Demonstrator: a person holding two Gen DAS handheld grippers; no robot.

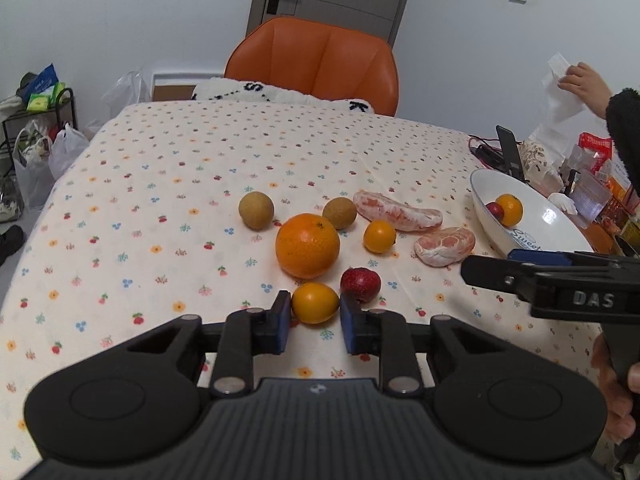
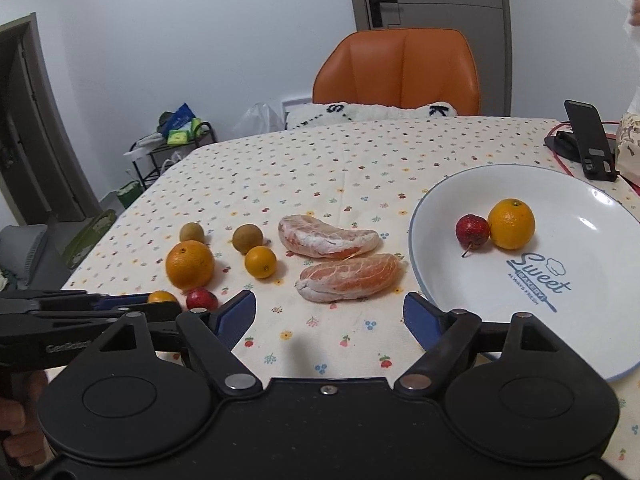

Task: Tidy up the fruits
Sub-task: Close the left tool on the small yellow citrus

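Two fruits, a small red one [image 2: 472, 231] and a small orange one [image 2: 511, 224], are already seen in the white plate [image 2: 440, 216] at the table's right; approx. eight more are left on the flowered cloth [image 1: 160, 168]. The left gripper [image 1: 315, 310] is set around the nearest small orange fruit [image 1: 314, 303], blue pads at either side w/ slivers of gap visible, so it is judged released, not yet clenched. The right gripper [image 2: 330, 316] is held wide open and empty over bare cloth, just beside the plate's near rim. Risks from here: the round fruit could be squirted forward out of the pads if they are closed off-centre, and the red fruit [image 1: 360, 284] just beside the right pad could be nudged or pinched along w/ it; the big orange [image 1: 307, 245] close behind could be bumped and rolled. The peeled citrus segments [image 2: 348, 276] are soft and could be crushed by a hard squeeze. Contact under the fruit is hidden by the gripper body. In the right wrist view that fruit is mostly blocked by the left tool. The plate's far-right edge is cut off, and clutter beyond it is hard to identify.
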